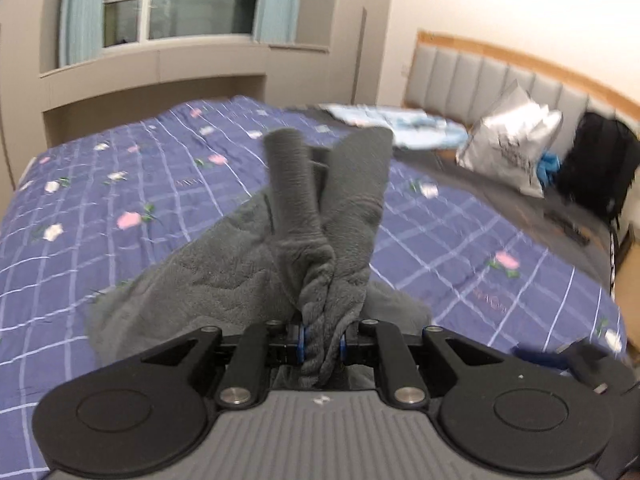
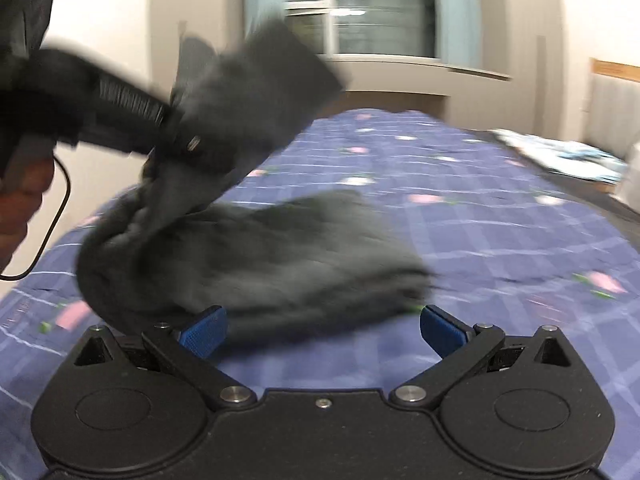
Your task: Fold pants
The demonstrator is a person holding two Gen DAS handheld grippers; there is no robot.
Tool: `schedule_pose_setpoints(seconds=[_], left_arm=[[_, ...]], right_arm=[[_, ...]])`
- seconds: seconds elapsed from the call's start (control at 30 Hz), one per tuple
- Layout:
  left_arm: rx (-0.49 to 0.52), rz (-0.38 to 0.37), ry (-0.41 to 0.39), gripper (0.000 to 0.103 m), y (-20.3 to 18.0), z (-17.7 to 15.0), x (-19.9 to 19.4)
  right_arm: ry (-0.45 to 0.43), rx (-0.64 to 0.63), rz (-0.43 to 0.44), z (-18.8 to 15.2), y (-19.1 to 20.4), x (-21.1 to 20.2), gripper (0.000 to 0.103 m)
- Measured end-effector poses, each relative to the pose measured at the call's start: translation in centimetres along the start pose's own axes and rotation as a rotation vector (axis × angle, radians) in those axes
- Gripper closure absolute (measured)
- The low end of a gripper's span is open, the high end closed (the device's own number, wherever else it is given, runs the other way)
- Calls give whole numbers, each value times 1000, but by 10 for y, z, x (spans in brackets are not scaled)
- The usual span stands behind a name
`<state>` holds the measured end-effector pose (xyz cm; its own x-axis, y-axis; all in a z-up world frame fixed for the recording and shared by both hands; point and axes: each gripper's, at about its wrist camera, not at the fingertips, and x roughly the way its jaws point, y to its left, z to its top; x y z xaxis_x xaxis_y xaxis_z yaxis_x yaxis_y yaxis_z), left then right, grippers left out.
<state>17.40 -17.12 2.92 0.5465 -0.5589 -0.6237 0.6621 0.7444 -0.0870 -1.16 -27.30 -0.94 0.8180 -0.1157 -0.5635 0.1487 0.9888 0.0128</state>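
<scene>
No legible labels; gray pants [image 1: 320, 232] in left hand-held gripper [image 1: 322, 340], w/ blur.

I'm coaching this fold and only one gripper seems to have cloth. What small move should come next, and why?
Probably bring the right gripper forward to pinch the near edge of the gray pants. It is open and empty, with the pile just ahead on the bedspread, while the left gripper alone holds a raised bunch.

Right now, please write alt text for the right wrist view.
The right gripper is open above a purple floral bedspread, empty. Ahead, the left gripper lifts blurred grey pants off the bed.
</scene>
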Motion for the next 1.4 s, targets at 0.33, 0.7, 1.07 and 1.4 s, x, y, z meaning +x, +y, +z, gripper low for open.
schedule_pose_setpoints(seconds=[0.33, 0.7, 1.07, 1.4], left_arm=[[46, -12, 95, 34, -30, -42, 19], [-252, -5, 13, 3, 21, -34, -44], [-492, 435, -3, 1, 113, -36, -31], [-452, 438, 54, 1, 102, -51, 28]], right_arm=[[16, 107, -156, -14, -63, -17, 0], [-91, 133, -121, 50, -53, 18, 0], [-66, -80, -29, 104, 27, 115, 0], [-62, -198, -138, 67, 12, 157, 1]])
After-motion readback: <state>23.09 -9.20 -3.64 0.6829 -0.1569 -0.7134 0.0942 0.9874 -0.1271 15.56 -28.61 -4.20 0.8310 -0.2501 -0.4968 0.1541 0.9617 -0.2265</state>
